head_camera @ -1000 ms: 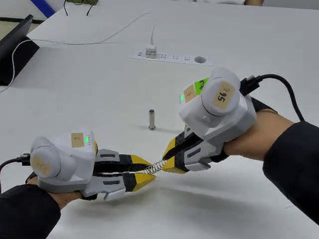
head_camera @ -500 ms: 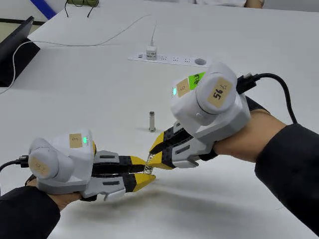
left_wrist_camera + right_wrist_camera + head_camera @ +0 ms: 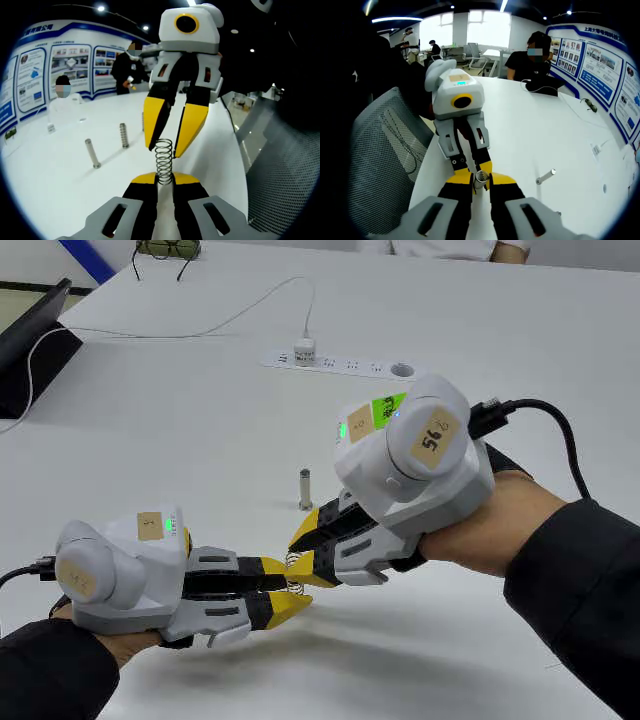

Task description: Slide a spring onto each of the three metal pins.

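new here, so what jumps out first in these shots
The left gripper and right gripper meet tip to tip low over the white table. The left's jaws hold a small spring, and the right's jaws flank its far end. Behind them a metal pin stands upright.

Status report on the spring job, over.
Left gripper shut on spring, near end. Right gripper jaws straddle far end, grip unclear. Bare pin upright beyond, nothing in the way.
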Tool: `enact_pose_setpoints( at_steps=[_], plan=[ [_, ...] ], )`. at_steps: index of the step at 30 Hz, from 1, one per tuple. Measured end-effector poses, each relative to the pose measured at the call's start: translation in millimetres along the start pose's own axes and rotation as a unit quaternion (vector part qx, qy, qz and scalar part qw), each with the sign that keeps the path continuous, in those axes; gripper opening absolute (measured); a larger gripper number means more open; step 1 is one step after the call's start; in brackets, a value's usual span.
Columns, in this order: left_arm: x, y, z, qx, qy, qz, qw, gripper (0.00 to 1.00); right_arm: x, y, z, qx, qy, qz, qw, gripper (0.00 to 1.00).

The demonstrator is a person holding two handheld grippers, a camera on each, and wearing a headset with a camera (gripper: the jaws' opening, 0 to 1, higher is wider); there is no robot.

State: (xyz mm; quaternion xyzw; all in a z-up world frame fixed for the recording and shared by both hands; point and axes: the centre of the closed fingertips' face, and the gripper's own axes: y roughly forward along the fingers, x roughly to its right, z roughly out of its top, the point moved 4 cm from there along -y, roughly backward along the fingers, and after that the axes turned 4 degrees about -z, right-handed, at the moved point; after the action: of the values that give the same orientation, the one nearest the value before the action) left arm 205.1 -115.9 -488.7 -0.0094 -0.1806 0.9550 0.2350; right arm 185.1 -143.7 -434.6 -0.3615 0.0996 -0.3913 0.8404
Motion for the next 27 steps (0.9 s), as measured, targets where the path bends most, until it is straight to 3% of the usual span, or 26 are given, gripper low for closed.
enact_pose_setpoints(
  at_steps=[12, 27],
  plan=[
    [-1.1, -0.5, 1.7, 0.007, -0.001, 0.000, 1.0000, 0.11, 1.6, 2.8, -0.6, 0.010, 0.014, -0.003, 0.9999, 0.13],
    [-6.7, -4.9, 2.4, 0.010, -0.006, 0.023, 0.9997, 0.15, 7.8, 0.1, -2.1, 0.009, 0.020, -0.013, 0.9997, 0.12]
  ],
)
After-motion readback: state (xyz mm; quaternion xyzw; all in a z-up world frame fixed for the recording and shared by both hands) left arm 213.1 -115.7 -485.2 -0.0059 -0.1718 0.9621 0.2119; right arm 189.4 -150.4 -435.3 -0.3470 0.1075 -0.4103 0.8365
